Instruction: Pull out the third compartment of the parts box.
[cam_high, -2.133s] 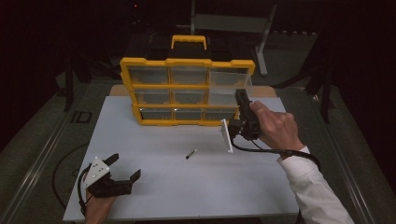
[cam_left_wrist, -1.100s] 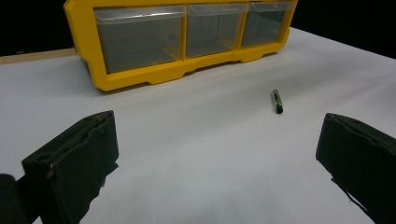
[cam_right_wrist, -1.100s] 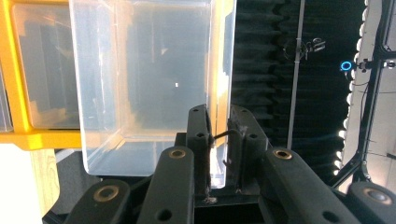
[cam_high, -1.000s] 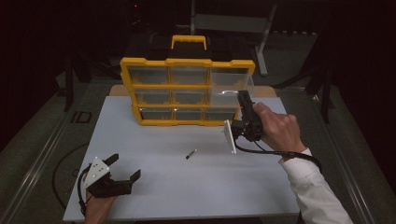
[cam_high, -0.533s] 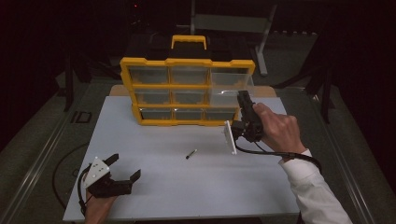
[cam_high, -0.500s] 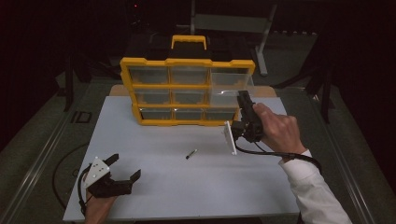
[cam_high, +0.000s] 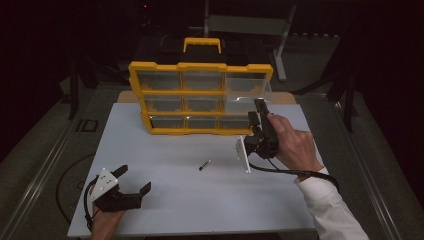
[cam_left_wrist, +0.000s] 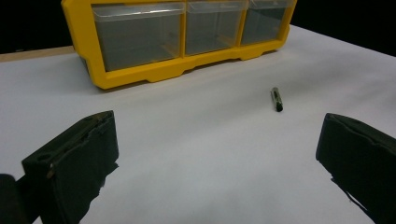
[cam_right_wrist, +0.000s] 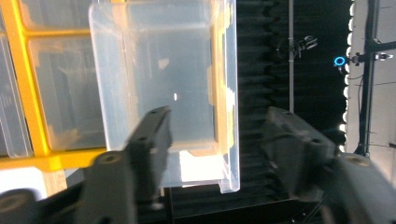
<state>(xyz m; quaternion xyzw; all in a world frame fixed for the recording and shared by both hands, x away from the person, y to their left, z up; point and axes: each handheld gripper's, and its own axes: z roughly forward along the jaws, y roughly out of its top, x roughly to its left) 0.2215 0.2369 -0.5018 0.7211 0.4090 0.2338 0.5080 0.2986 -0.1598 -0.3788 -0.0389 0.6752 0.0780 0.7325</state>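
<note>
Drawer (cam_right_wrist: 163, 88) pulled out of organizer (cam_high: 200, 97) straight ahead of right tool (cam_high: 256, 122), partly between jaws. Bit (cam_high: 205, 164) on tabletop (cam_high: 200, 200), ahead and right of left tool (cam_high: 134, 181).

High view looks down over table; gripper views sit low, close; all share yellow organizer (cam_high: 200, 97).

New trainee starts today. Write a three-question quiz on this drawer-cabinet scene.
1. True or false: the top-right clear drawer is pulled out of the yellow cabinet.
2. What lies on the white table between the two hand-held grippers?
3. The right hand-held gripper is: A) shut on the drawer, B) open in front of it.

Key: 1 true; 2 a small dark pin; 3 B.
</note>
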